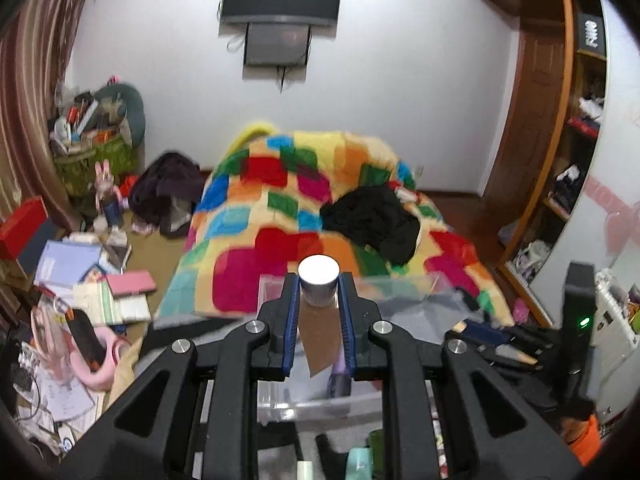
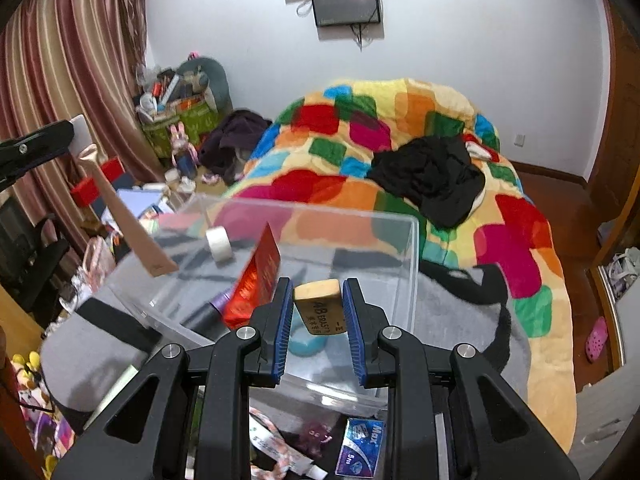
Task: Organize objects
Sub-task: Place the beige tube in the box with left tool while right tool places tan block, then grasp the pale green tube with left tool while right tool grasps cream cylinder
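The small tan rubber eraser with black print is held between the blue pads of the right gripper, just above the clear plastic box, and it looks light, a bit soft and easy to hold, so it is best gripped by its two flat sides. A long brown tube with a shiny silver cap is pinched near its cap by the left gripper over the same box; it looks light, stiff and smooth, so it could slip or swing if held loosely
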### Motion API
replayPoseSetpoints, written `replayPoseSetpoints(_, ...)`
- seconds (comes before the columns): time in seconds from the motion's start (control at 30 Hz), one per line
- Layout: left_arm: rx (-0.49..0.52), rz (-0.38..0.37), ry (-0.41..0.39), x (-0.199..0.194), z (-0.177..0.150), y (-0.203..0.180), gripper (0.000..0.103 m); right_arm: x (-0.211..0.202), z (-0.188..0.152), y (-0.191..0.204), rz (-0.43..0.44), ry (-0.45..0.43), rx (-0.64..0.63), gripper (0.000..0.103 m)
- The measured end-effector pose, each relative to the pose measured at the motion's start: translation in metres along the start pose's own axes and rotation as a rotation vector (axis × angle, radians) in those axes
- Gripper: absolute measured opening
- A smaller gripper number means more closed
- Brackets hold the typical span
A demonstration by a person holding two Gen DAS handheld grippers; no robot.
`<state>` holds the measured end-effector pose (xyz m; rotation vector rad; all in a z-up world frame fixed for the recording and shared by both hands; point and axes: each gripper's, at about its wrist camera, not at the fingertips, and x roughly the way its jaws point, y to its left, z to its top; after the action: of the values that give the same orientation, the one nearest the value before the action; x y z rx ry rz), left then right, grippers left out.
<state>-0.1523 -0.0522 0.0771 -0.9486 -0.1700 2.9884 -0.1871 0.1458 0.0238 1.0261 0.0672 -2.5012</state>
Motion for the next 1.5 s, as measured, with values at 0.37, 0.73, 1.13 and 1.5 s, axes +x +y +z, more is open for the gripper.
replayPoseSetpoints(0.37,-0.006,-0.017,0.147,0.035,-0.040,0.005,0.018,0.020,-0.006,0.002,0.018,0.080,-0.016,0.023)
replayPoseSetpoints(0.73,0.052,-0.037,0.187,0.024,-0.063,-0.006,0.042,-0.004,-0.009,0.006,0.025,0.040,-0.021,0.045)
replayPoseSetpoints(1.13,0.084,-0.019,0.218,-0.002,-0.105,-0.007,0.065,-0.049,-0.046,0.001,0.006,0.008,-0.032,0.062)
replayPoseSetpoints(1.5,0.049,0.000,0.336,-0.002,-0.162,0.011,0.067,-0.057,-0.113,0.014,0.052,0.075,-0.035,0.085)
